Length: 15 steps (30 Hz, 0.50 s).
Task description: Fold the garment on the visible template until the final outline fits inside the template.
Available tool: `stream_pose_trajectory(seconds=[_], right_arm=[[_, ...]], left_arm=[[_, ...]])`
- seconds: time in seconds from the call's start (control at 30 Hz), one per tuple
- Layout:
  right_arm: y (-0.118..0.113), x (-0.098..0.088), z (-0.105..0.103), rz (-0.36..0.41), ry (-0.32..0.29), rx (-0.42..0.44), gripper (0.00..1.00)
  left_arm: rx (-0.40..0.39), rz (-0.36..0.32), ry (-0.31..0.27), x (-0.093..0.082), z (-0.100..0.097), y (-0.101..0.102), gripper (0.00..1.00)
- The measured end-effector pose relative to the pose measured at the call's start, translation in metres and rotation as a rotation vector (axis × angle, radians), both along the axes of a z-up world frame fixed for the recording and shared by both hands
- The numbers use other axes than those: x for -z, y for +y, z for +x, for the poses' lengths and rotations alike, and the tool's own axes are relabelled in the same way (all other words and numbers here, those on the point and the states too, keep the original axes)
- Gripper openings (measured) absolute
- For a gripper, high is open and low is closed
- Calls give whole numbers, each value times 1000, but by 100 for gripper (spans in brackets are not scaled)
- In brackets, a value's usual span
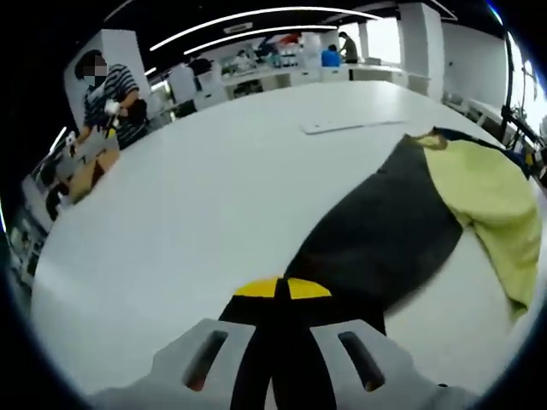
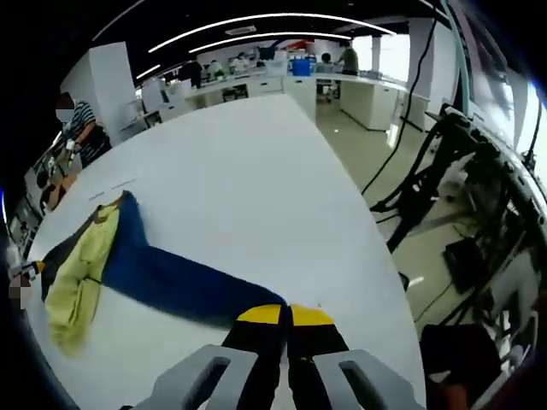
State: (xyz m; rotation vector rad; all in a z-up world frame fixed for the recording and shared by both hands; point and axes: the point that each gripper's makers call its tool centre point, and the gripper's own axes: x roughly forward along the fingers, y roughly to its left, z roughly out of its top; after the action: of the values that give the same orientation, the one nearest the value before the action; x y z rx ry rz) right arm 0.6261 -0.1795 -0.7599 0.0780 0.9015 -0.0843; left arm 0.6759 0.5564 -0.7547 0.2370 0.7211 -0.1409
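Still far from folded, by the look of it. Garment (image 1: 376, 231) spread long across the table (image 1: 197, 188), dark at one end, blue (image 2: 179, 278) at the other, with a yellow part (image 1: 496, 196) bunched up between and to one side. No neat outline yet; most of the folding judged still to do. Flat white sheet (image 1: 350, 125) beyond the garment, apart from it, possibly the template, though hard to tell. Nothing of the garment on that sheet.

Dark end runs right up to the left gripper (image 1: 280, 289), yellow-tipped jaws pressed together over the cloth, apparently pinching it. Blue end likewise reaches the right gripper (image 2: 286, 314), jaws closed on its edge, near the table's edge. Garment thus held at both ends, stretched between the two.
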Motion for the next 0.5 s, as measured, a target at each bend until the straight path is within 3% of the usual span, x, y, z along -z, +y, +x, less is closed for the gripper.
stream_pose_trajectory(seconds=[0.27,0.5], right_arm=[[-2,5,-8,-68,47,-23,0],[-12,6,-5,-90,66,-30,0]], left_arm=[[16,47,36,3,4,9,0],[4,37,39,3,9,12,0]])
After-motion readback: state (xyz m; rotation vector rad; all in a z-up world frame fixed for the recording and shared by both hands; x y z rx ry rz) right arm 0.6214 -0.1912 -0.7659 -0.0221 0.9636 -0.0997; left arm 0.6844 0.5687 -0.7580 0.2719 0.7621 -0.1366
